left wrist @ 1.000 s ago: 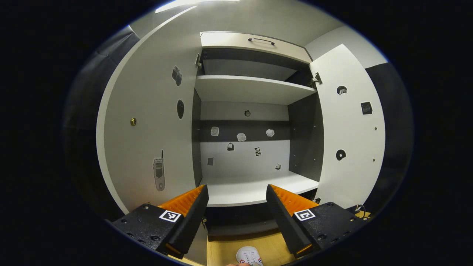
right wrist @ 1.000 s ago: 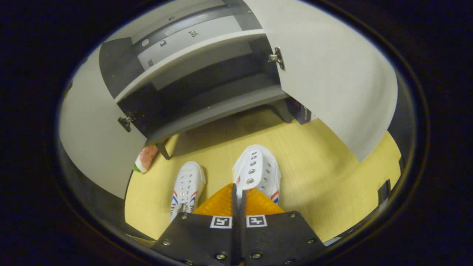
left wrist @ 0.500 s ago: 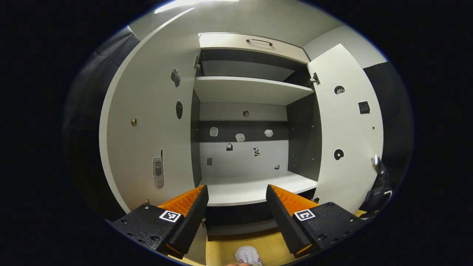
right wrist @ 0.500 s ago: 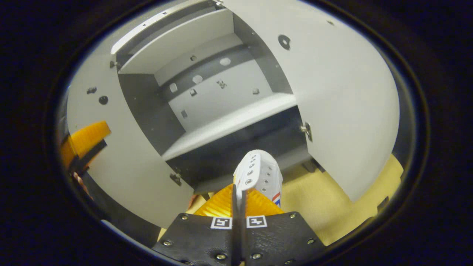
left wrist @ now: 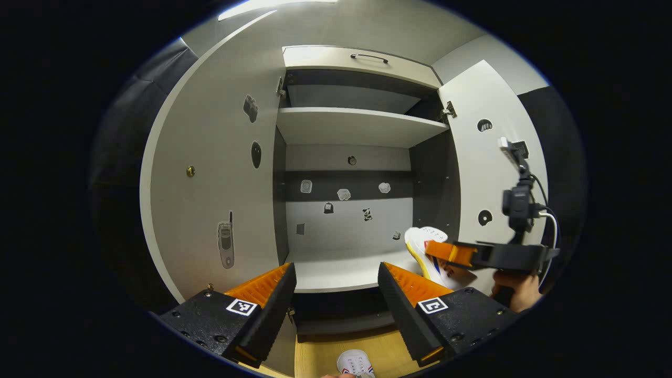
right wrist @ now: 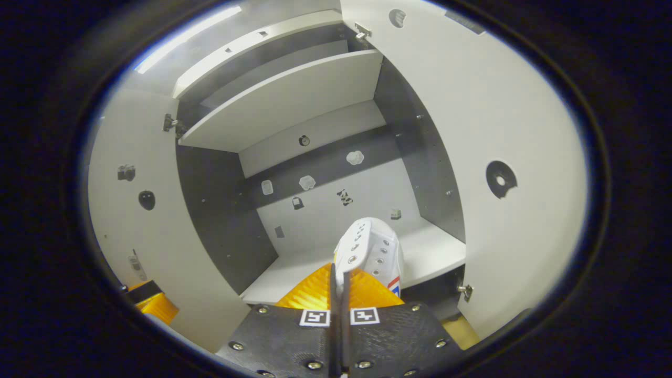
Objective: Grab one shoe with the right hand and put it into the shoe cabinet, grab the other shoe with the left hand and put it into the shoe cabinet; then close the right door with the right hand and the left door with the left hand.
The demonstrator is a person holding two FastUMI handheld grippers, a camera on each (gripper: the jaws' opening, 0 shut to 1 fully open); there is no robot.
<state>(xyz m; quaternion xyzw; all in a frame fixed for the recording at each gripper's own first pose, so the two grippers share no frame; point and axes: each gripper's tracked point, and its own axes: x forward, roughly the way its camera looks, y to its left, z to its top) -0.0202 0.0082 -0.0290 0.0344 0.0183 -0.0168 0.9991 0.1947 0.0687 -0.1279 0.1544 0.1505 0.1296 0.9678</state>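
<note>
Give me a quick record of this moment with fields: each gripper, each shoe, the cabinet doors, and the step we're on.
right gripper: shut on the held shoe, raised in front of the lower shelf
left gripper: open, holding nothing, facing the cabinet
held shoe: white, toe toward the cabinet, not yet set down
other shoe: on the floor below the left gripper
left door: open
right door: open
step: first shoe going in; second shoe and both doors still to do
</note>
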